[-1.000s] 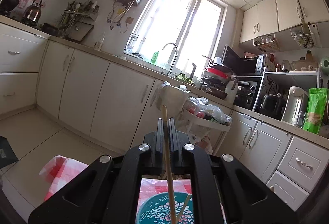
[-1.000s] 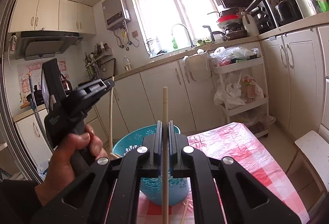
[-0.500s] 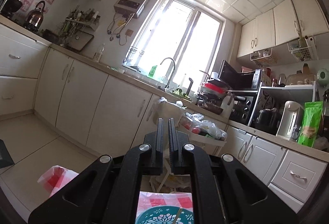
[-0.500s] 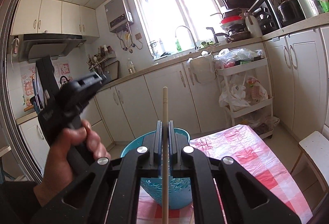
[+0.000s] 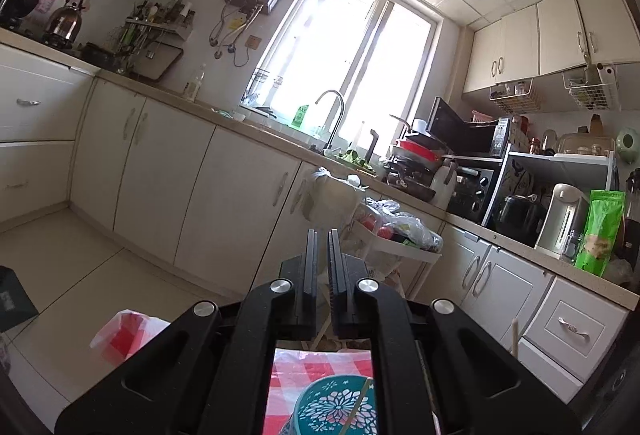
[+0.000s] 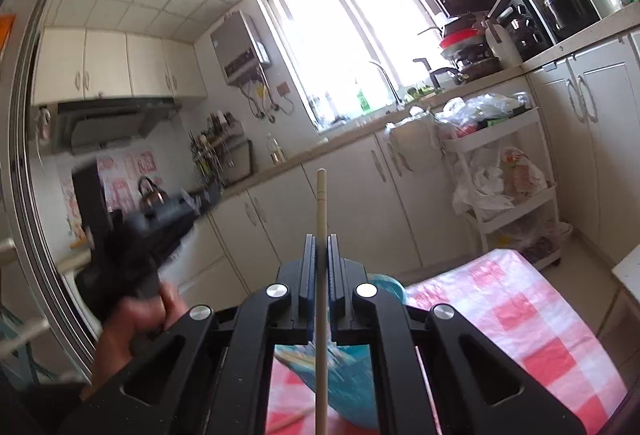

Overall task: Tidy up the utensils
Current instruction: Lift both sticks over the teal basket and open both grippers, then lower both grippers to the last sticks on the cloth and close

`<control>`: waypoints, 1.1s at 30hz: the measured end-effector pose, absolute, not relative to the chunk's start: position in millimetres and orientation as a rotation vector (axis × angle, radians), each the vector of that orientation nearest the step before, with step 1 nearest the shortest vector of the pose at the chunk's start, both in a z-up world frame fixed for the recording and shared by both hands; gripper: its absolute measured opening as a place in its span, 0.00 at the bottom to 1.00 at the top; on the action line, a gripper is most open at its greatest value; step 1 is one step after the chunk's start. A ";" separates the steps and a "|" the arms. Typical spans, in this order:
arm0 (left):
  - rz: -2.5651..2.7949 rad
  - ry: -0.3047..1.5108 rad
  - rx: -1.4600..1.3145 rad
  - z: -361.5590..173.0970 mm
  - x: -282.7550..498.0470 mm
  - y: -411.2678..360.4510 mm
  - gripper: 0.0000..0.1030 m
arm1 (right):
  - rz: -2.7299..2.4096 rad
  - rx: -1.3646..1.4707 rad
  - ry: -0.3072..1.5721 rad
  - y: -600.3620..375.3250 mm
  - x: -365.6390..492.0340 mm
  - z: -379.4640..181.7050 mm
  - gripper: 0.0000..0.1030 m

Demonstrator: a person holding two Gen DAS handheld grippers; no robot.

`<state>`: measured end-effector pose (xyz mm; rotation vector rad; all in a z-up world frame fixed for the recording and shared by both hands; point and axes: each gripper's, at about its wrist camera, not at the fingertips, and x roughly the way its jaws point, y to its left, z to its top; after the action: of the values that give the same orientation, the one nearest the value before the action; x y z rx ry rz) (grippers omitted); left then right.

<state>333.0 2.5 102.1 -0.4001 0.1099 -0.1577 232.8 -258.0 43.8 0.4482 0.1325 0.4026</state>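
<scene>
My left gripper [image 5: 322, 235] is empty, its jaws slightly apart, raised above a teal perforated basket [image 5: 336, 405] that holds a chopstick [image 5: 357, 405]. My right gripper [image 6: 319, 241] is shut on a pale wooden chopstick [image 6: 321, 275] held upright, just above and in front of the same teal basket [image 6: 352, 367]. The left gripper also shows blurred at the left of the right wrist view [image 6: 156, 227], held by a hand. Another chopstick [image 6: 290, 420] lies on the cloth beside the basket.
The basket stands on a table with a red-and-white checked cloth [image 6: 516, 319]. White cabinets [image 5: 240, 203] and a counter with a sink tap [image 5: 332, 115] run behind. A white trolley [image 6: 508, 191] with bags stands to the right.
My left gripper let go of its chopstick, which now rests in the basket, and it lifted away with jaws a little apart. My right gripper moved closer over the basket, still holding its chopstick.
</scene>
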 end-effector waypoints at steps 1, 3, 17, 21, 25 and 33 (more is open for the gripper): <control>-0.156 0.116 -0.400 100.1 331.2 4.9 0.05 | 0.411 0.458 0.096 -256.4 234.9 52.8 0.06; -0.153 0.122 -0.393 97.4 328.5 9.4 0.05 | 0.428 0.482 0.047 -254.3 238.3 67.0 0.06; -0.114 0.208 -0.323 79.5 309.5 52.7 0.05 | 0.393 0.375 0.031 -218.3 289.2 45.0 0.06; -0.132 0.412 -0.255 47.8 326.8 52.8 0.09 | 0.397 0.328 0.135 -215.8 297.5 24.0 0.25; -0.176 0.663 -0.194 -0.8 349.3 43.3 0.11 | 0.395 0.317 0.175 -225.8 282.3 22.5 0.29; -0.266 0.950 0.079 -81.1 340.7 -5.6 0.30 | 0.294 0.360 0.540 -264.7 217.9 -24.2 0.39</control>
<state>340.7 -5.6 -81.1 0.0786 0.9497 -0.2661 217.9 -264.7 -24.2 0.3600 0.5401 0.2940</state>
